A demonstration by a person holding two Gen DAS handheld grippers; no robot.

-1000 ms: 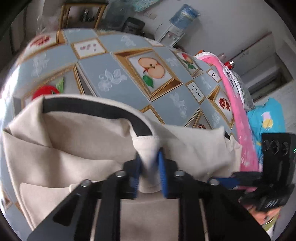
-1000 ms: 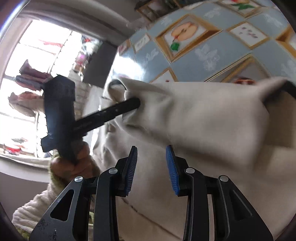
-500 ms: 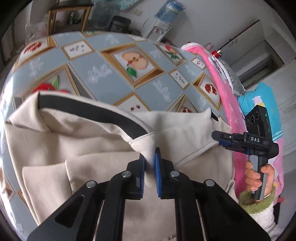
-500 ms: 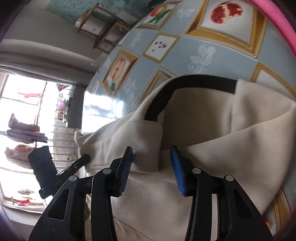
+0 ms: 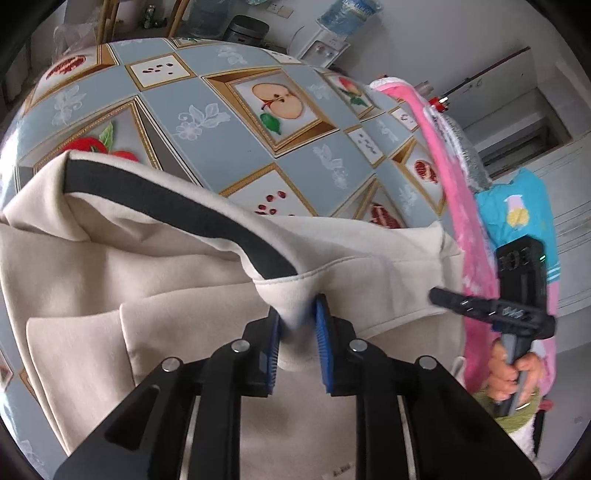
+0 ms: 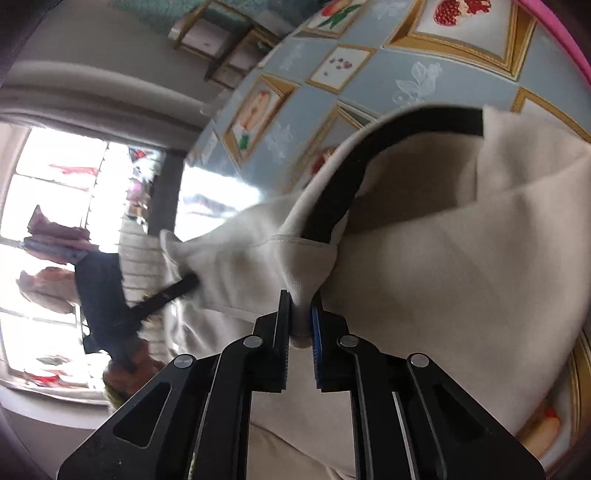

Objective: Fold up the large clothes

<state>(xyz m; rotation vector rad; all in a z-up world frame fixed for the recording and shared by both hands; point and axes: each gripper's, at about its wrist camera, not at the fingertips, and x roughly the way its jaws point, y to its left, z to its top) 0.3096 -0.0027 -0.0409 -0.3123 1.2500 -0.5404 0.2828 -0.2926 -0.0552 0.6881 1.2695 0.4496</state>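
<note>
Cream garment (image 5: 184,280) with a black neckband (image 5: 173,206), pinched at two points on the fruit-patterned tablecloth (image 5: 236,122).
Its soft, creased fabric bunched between the left gripper (image 5: 297,314) fingers; the right gripper (image 6: 301,310) fingers were clamped on another fold, beyond which lay the collar.

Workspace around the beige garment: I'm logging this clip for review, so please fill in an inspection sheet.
Surface: tablecloth, blue-grey with framed fruit pictures.
Job's things: beige garment with a black band, partly lifted, bunched.
Clutter: pink cloth at the table edge.
Grippers: left gripper shut on a garment fold near the band; right gripper shut on another fold.
Cables: nothing seen.
Surroundings: water dispenser, wooden shelf, bright window.
</note>
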